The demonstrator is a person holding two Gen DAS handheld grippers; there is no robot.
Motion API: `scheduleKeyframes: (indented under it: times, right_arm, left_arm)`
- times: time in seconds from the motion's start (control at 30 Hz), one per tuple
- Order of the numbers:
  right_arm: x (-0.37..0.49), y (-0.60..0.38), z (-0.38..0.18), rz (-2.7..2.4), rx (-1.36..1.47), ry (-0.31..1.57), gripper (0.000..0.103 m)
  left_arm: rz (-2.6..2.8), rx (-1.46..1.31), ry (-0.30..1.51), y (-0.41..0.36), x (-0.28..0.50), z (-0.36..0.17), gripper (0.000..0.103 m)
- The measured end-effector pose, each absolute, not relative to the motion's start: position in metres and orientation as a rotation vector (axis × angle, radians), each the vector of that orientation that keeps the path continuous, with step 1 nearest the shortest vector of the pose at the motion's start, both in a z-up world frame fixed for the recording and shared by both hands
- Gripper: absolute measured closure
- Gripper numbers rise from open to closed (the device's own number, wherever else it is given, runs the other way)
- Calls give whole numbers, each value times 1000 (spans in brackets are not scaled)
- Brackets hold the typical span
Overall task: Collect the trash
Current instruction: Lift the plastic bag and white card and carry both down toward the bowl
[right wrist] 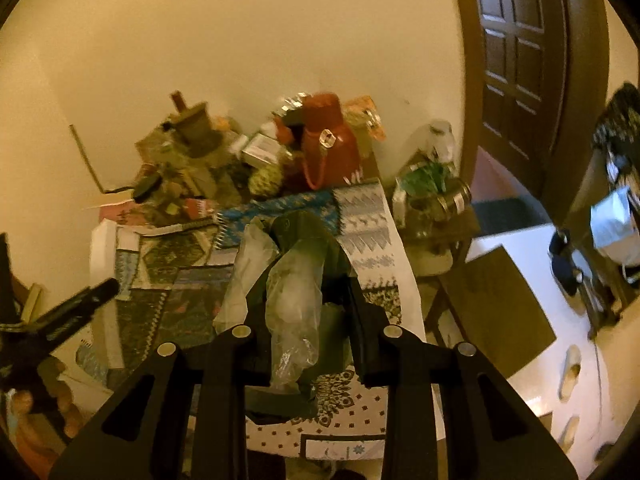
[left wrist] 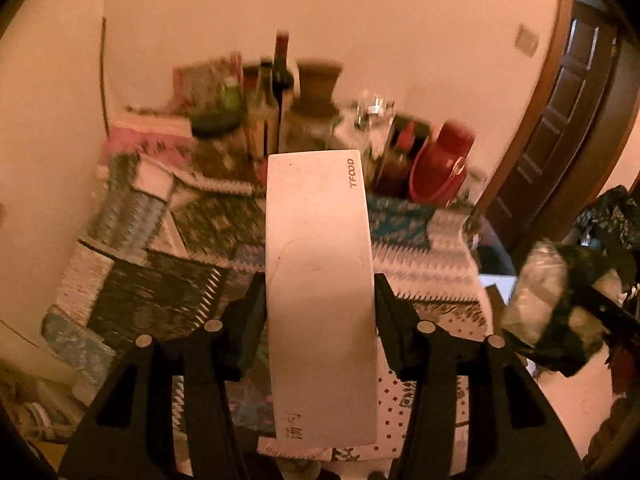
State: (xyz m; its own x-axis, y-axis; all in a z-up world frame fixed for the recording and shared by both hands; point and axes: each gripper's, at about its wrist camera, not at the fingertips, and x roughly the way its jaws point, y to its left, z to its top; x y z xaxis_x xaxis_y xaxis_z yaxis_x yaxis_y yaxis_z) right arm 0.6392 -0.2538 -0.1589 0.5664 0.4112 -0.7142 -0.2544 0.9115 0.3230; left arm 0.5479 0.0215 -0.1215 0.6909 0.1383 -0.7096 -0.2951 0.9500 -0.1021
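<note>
My left gripper (left wrist: 320, 292) is shut on a long white paper sleeve (left wrist: 320, 264) printed "TFOOD", held up above the patterned tablecloth (left wrist: 160, 272). My right gripper (right wrist: 304, 292) is shut on a crumpled bundle of clear plastic and dark green wrapping (right wrist: 298, 280), also held above the tablecloth (right wrist: 168, 276). That bundle (left wrist: 556, 300) shows at the right edge of the left wrist view. The left gripper's finger (right wrist: 76, 308) shows at the left of the right wrist view.
The table's far end is crowded with bottles (left wrist: 280, 92), a glass jar (left wrist: 316, 112), a red thermos (left wrist: 444, 164) (right wrist: 326, 144) and boxes. A stool with jars (right wrist: 432, 204) stands right of the table. A brown door (right wrist: 516, 60) is at the right. Slippers (right wrist: 570, 372) lie on the floor.
</note>
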Motion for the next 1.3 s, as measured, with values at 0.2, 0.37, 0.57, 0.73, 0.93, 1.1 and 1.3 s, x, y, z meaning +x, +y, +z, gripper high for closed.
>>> scheduleKeyframes:
  times: [0.2,0.37,0.57,0.73,0.93,1.1,1.3]
  right_arm:
    - [606,-247,-122,447,196,788,78]
    - [567,-238,-97,460,209,723,78]
    - [503,-219,-76,442,201,665,78]
    - [445,-197,-70,425,214,663,78]
    - [382,-172,-76,434,209,701,78]
    - [339,-162,-80,419,176,737,78]
    - [320,-167,-98,394,177,817,78]
  left_arm:
    - [204,-206,647,18,497,-72,53]
    - [150,-190,579,24,453,-45,53]
    - [92,-186,530,44,387,-31,53]
    - [72,-164,528,65,317,-29,53]
    - [79,-143,535,94,243,-34,53]
    - [49,-170,573,101,215,-43,53]
    - [12,-181,655,90,208,-65,53]
